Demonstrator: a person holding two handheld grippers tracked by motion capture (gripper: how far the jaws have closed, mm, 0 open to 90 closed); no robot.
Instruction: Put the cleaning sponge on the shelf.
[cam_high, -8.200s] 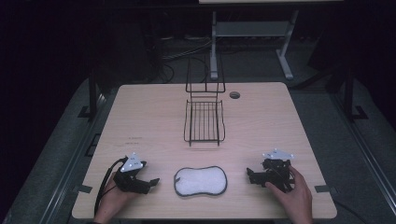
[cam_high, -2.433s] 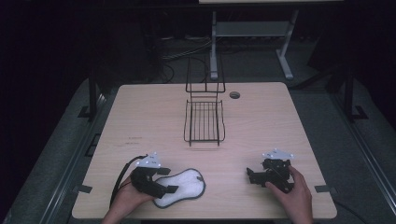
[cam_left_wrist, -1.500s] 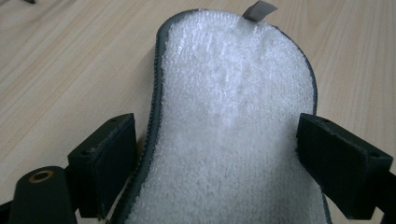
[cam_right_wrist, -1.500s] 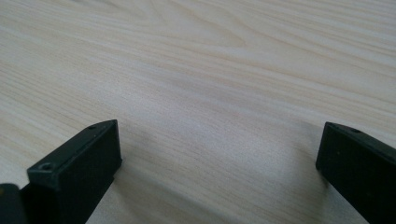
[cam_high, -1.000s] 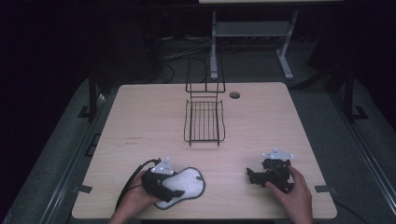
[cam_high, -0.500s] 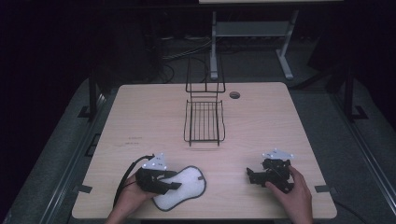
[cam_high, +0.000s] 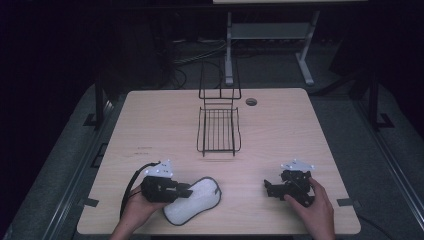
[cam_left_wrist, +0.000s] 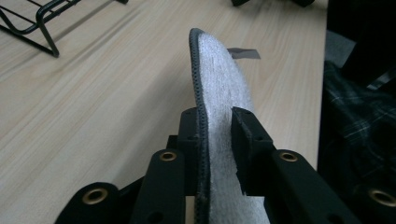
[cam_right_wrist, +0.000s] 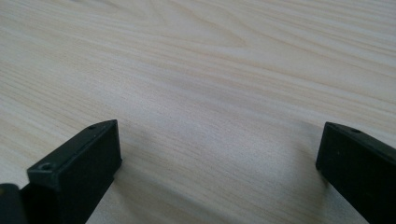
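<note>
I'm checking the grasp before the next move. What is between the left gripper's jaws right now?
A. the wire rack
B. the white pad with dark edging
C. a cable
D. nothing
B: in the left gripper view, the left gripper has both jaws closed on the white pad, held on edge.

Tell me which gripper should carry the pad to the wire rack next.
Left. The left gripper is already shut on the pad, one jaw on each face of it. The right gripper sits open on bare table, apart from the pad. The rack lies ahead, about midway between them.
</note>
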